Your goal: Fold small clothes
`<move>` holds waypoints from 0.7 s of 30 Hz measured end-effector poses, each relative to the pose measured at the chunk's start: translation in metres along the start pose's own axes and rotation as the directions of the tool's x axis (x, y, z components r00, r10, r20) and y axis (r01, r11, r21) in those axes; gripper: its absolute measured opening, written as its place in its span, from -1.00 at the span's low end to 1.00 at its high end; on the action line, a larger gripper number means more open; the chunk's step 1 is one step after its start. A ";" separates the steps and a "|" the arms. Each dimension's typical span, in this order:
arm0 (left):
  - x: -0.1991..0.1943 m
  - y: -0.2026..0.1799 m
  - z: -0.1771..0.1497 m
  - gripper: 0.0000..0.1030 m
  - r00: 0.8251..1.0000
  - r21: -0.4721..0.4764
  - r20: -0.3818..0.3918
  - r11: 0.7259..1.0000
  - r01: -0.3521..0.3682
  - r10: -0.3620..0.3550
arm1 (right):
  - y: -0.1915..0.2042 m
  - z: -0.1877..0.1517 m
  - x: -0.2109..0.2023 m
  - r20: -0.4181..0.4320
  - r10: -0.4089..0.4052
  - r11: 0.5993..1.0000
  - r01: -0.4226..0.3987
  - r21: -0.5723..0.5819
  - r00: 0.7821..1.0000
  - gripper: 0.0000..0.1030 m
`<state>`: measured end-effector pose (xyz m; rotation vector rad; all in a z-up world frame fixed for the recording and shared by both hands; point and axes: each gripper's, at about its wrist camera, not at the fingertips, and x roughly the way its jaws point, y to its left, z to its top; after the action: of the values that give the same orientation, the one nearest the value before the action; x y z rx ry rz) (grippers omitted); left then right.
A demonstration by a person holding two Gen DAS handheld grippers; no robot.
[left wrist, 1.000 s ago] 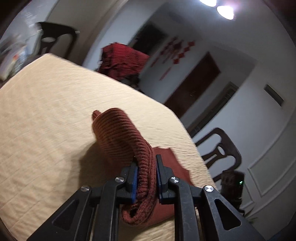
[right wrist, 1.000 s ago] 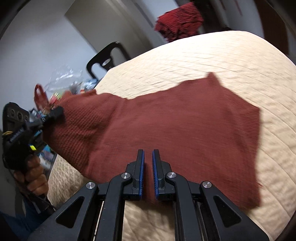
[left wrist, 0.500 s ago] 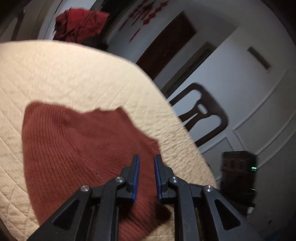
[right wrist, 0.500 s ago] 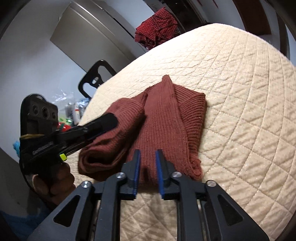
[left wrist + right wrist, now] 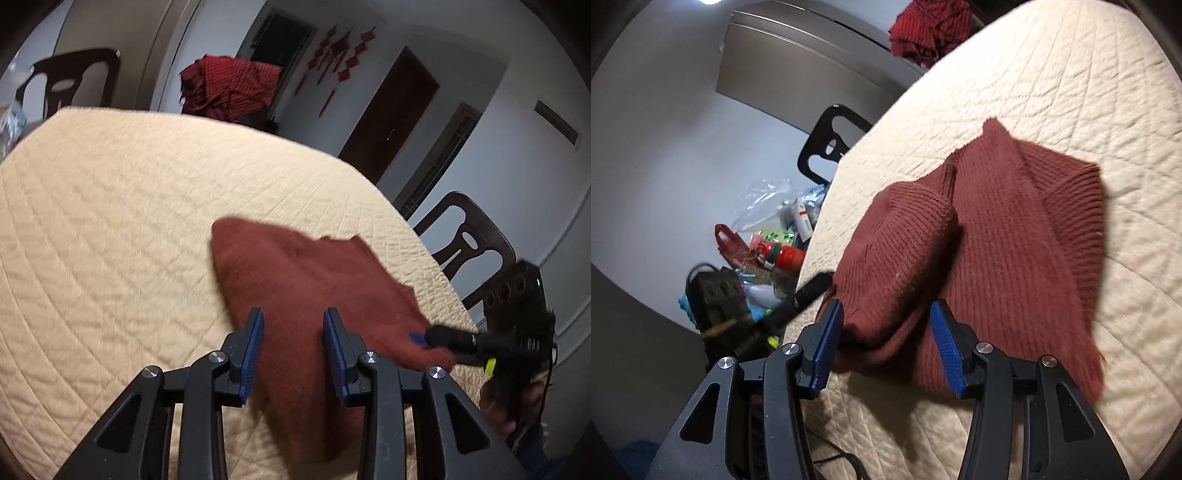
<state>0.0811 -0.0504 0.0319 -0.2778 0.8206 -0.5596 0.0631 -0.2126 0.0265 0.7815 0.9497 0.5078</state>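
Since a moment ago, the fingers of both grippers are being held wider apart, and the red-brown sweater (image 5: 1004,236) is no longer being lifted; it is lying folded on the cream quilted desk (image 5: 110,229). The left gripper (image 5: 293,347) is being held just above the near edge of the sweater, with its blue fingers (image 5: 255,343) spread and nothing pinched between them. The right gripper (image 5: 886,347) is also being held with its fingers spread, around the thick rolled fold at the sweater's near end, but the cloth is not being squeezed.

The sweater is being kept near the desk's edge, probably so that both grippers can reach it easily. One side is being left doubled over the middle, so the fold looks partly done. The spread fingers are likely being made ready for a new grab or a pat to flatten the bump.

A red checked cloth (image 5: 229,86) is being left at the far side, untouched.
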 end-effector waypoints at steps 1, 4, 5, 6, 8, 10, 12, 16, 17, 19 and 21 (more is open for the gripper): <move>0.004 0.002 -0.004 -0.30 1.000 -0.004 -0.004 1.000 0.005 -0.005 | -0.002 0.003 0.005 -0.017 -0.007 1.000 0.007 0.012 1.000 -0.03; 0.009 0.002 -0.008 -0.30 1.000 0.004 -0.002 1.000 0.002 -0.002 | -0.005 0.009 0.013 -0.046 0.014 0.999 -0.012 0.042 0.999 -0.03; 0.009 0.001 -0.009 -0.30 1.000 0.009 0.000 1.000 0.002 -0.002 | -0.005 0.011 0.017 -0.059 0.012 0.999 -0.009 0.048 0.998 -0.03; 0.009 0.001 -0.009 -0.30 1.000 0.010 0.002 1.000 0.002 -0.002 | -0.005 0.012 0.017 -0.071 0.001 0.999 0.002 0.047 0.997 -0.03; 0.010 0.001 -0.010 -0.30 1.000 0.012 0.003 1.000 0.002 -0.003 | -0.001 0.012 0.021 -0.080 -0.011 1.000 0.013 0.026 0.997 -0.03; 0.010 0.001 -0.012 -0.30 1.000 0.016 0.005 1.000 0.000 -0.001 | 0.003 0.012 0.025 -0.079 -0.026 1.000 0.026 -0.003 0.997 -0.03; 0.010 0.001 -0.012 -0.30 1.000 0.017 0.006 1.000 0.000 0.000 | 0.003 0.012 0.028 -0.073 -0.041 0.999 0.040 -0.009 0.997 -0.10; 0.010 0.000 -0.012 -0.30 1.000 0.019 0.005 1.000 -0.003 0.003 | 0.004 0.014 0.034 -0.060 -0.088 0.996 0.087 -0.034 0.994 -0.67; 0.010 0.000 -0.012 -0.30 1.000 0.024 0.004 1.000 -0.006 0.006 | 0.004 0.014 0.032 -0.056 -0.089 0.995 0.087 -0.039 0.994 -0.70; 0.009 -0.004 -0.011 -0.30 1.000 0.033 0.005 0.999 -0.002 0.002 | 0.008 0.015 0.019 -0.024 -0.088 0.994 0.086 -0.068 0.996 -0.71; 0.006 -0.011 -0.007 -0.31 1.000 0.048 0.013 0.999 0.009 -0.009 | 0.012 0.018 0.006 0.004 -0.083 0.992 0.083 -0.091 0.997 -0.72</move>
<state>0.0752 -0.0635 0.0284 -0.2408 0.7925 -0.5845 0.0812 -0.2080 0.0391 0.6575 0.9480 0.4749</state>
